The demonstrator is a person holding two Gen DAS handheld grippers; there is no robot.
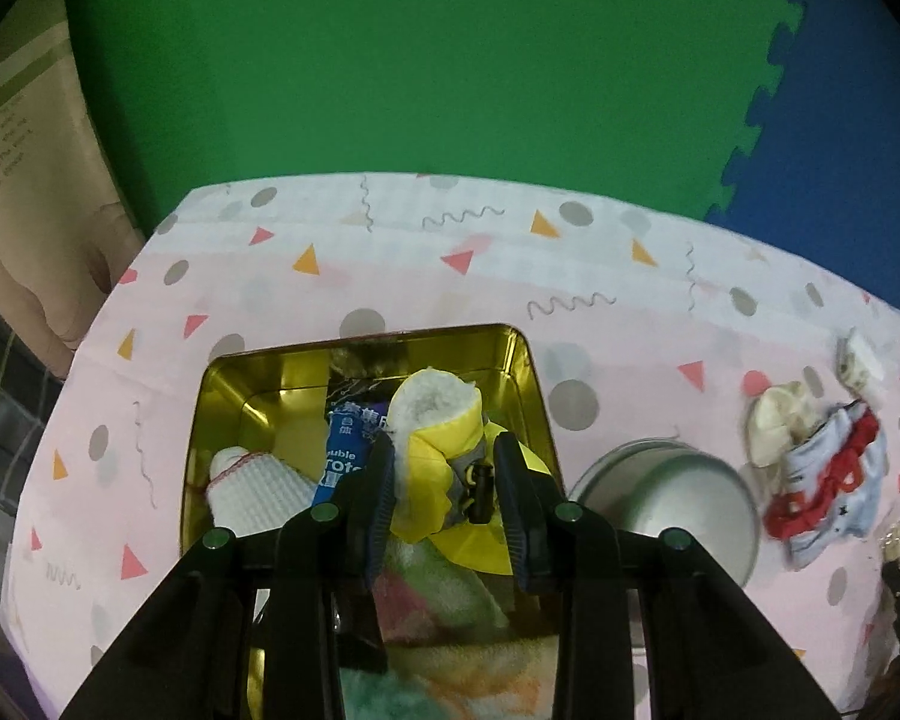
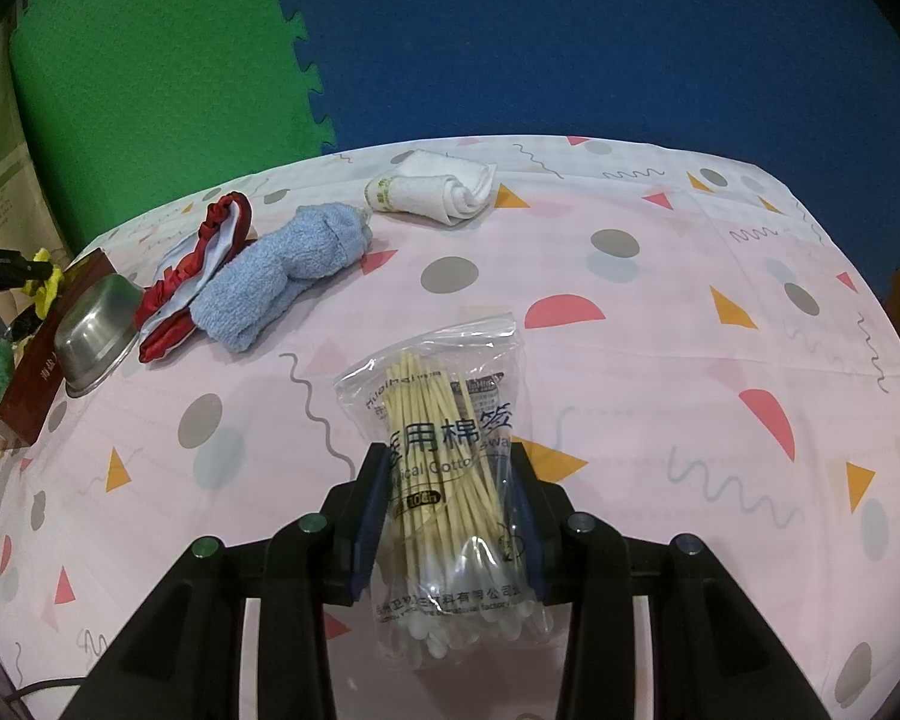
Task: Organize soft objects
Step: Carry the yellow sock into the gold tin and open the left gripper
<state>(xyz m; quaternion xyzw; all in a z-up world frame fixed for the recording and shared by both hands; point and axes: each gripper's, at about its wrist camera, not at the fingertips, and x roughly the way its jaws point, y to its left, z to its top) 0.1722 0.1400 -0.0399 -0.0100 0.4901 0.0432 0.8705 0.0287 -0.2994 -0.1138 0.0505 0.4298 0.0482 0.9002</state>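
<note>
2 sets of tongs are busy. The left gripper pinches a yellow fleece-lined garment over the gold tin, which holds a white cloth left of its fingers. The right gripper straddles a bag of cotton swabs on the tablecloth; whether it squeezes, I cannot tell. Ahead-left lie a blue towel and a white towel roll.

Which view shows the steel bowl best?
The left wrist view: the steel bowl is close, upside down beside the gold tin, though the gripper's fingers hide part of it. The right wrist view shows it small and distorted at the left edge, against a red box.
</note>
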